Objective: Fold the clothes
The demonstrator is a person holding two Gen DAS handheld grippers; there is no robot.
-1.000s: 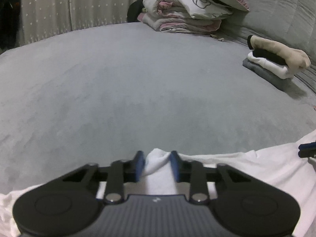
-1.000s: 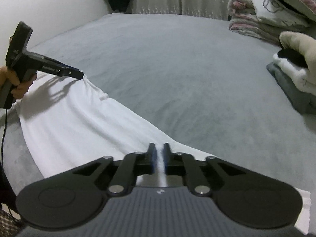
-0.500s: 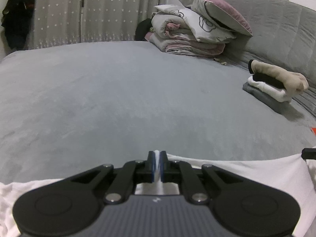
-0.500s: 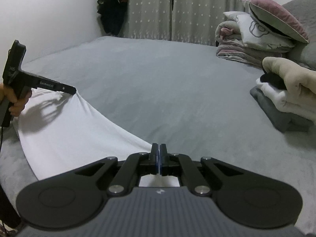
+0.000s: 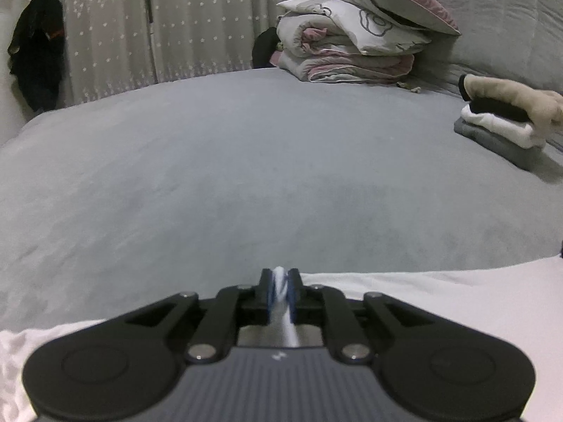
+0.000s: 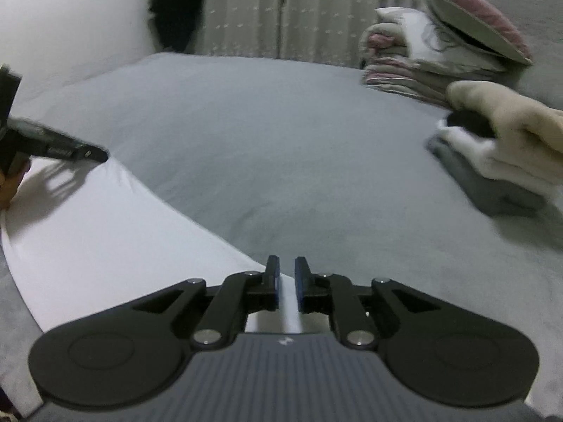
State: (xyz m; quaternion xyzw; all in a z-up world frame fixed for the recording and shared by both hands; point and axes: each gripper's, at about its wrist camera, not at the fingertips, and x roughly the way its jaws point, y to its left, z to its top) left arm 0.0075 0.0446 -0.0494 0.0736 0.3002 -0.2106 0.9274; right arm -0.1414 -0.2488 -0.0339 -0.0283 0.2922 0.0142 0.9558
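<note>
Left gripper [image 5: 280,286]: pinching an edge of white garment [image 6: 105,232]. Right gripper [image 6: 287,286]: narrowly parted, cloth between pads, grip unclear. Garment: stretched across grey bed [image 5: 246,161], folding apparently unfinished. Folded pile [image 5: 506,123]: stacked well apart; four items done.

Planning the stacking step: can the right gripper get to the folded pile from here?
Probably yes. Bare grey bed lies between the right gripper and the folded pile. But white garment sits between its slightly parted jaws, so release first.
</note>
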